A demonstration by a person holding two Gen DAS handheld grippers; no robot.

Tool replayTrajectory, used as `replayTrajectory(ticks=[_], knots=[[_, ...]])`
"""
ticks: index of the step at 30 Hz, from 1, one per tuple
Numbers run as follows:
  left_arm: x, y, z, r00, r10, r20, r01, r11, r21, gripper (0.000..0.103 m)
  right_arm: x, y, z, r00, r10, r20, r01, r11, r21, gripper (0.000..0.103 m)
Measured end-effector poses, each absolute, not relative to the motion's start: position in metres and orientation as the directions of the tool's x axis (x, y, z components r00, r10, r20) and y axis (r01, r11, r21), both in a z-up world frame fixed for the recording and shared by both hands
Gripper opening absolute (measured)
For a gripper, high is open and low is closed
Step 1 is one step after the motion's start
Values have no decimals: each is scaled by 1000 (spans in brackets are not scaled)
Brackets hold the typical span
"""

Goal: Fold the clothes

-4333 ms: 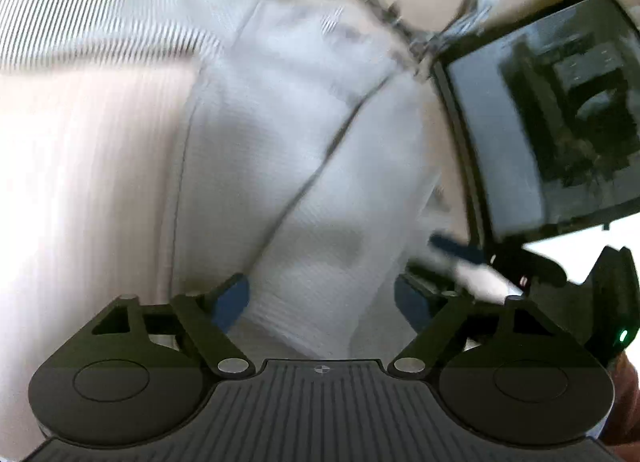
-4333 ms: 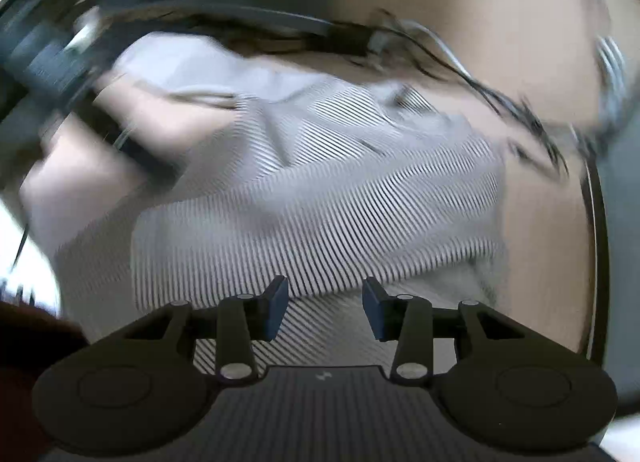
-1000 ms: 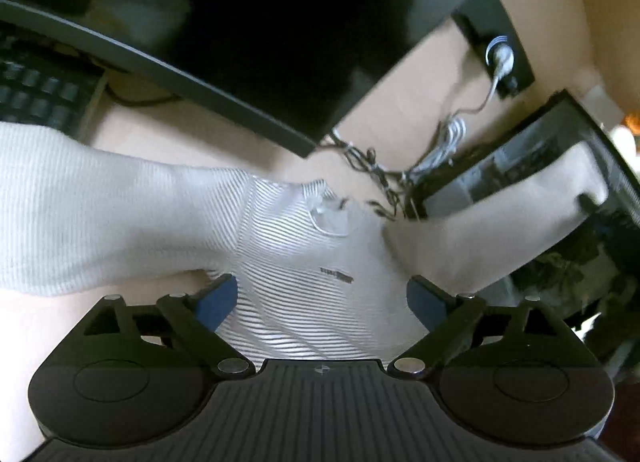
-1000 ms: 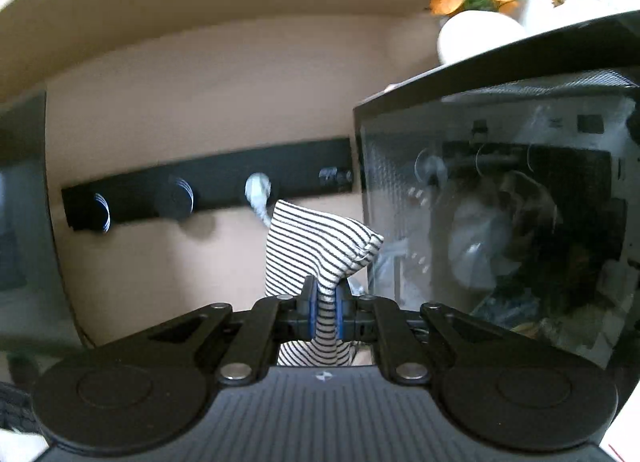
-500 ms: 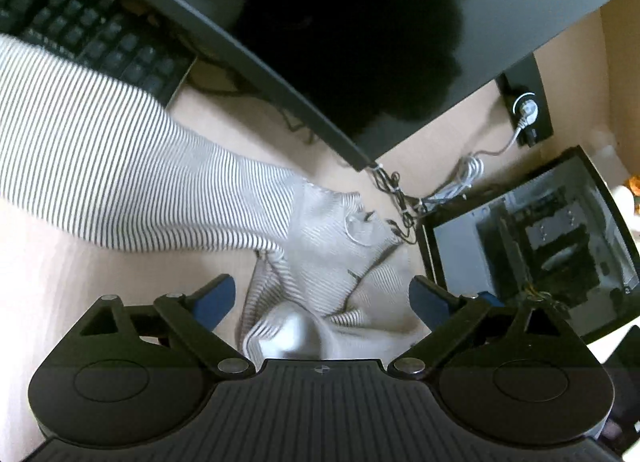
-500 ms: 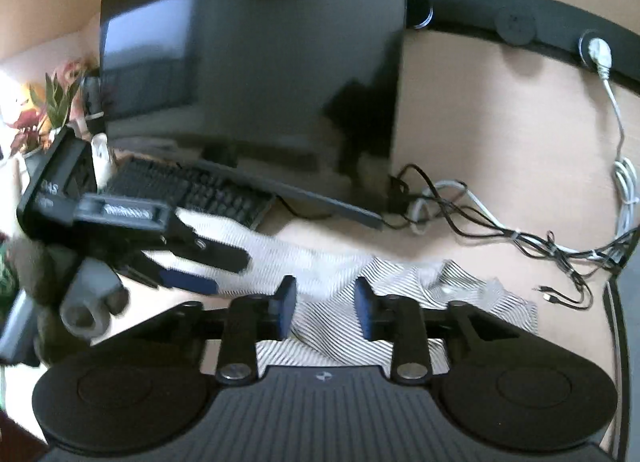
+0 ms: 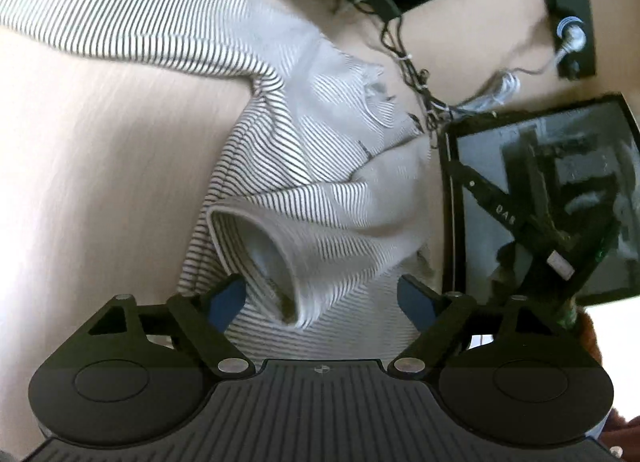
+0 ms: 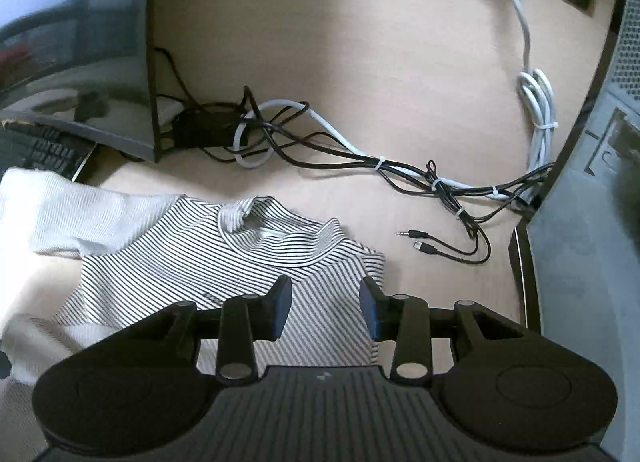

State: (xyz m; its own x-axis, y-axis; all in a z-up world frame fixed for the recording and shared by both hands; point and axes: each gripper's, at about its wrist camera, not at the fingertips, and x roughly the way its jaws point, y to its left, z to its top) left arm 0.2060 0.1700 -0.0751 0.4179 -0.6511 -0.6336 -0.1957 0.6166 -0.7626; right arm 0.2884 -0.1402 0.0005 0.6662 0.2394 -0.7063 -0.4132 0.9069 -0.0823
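Left gripper (image 7: 320, 298) hovering, fingers spread wide, gripping nothing; sleeve cuff (image 7: 256, 250) of striped top (image 7: 304, 166) lying bunched between them. Right gripper (image 8: 326, 308) hanging likewise parted and unladen over shirt body, collar (image 8: 276, 228) just beyond fingers. Farther out, cables (image 8: 400, 170) trailing across tabletop (image 8: 360, 62). Risk: wrinkled sleeve getting folded crooked; fingers snagging cables.

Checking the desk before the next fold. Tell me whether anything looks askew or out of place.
The striped shirt lies bunched, not flat: one sleeve cuff flops across the body, gaping open. A tangle of cables lies just beyond the collar.
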Motion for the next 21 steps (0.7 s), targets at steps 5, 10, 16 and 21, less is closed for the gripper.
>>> replayTrajectory(ticks=[5, 10, 16, 21], knots=[[214, 158, -69, 458, -615, -642, -163, 652, -741, 22, 328, -139, -6, 669, 243, -702, -436, 894, -106, 37], [215, 144, -45, 513, -559, -652, -42, 742, -669, 5, 344, -122, -13, 642, 255, -723, -523, 835, -169, 48], [216, 126, -16, 582, -493, -646, 94, 830, -549, 5, 372, -110, -58, 663, 115, -740, -369, 910, -189, 56], [229, 107, 0, 602, -486, -634, 182, 856, -484, 5, 367, -124, -58, 704, 104, -703, -318, 931, -181, 13]])
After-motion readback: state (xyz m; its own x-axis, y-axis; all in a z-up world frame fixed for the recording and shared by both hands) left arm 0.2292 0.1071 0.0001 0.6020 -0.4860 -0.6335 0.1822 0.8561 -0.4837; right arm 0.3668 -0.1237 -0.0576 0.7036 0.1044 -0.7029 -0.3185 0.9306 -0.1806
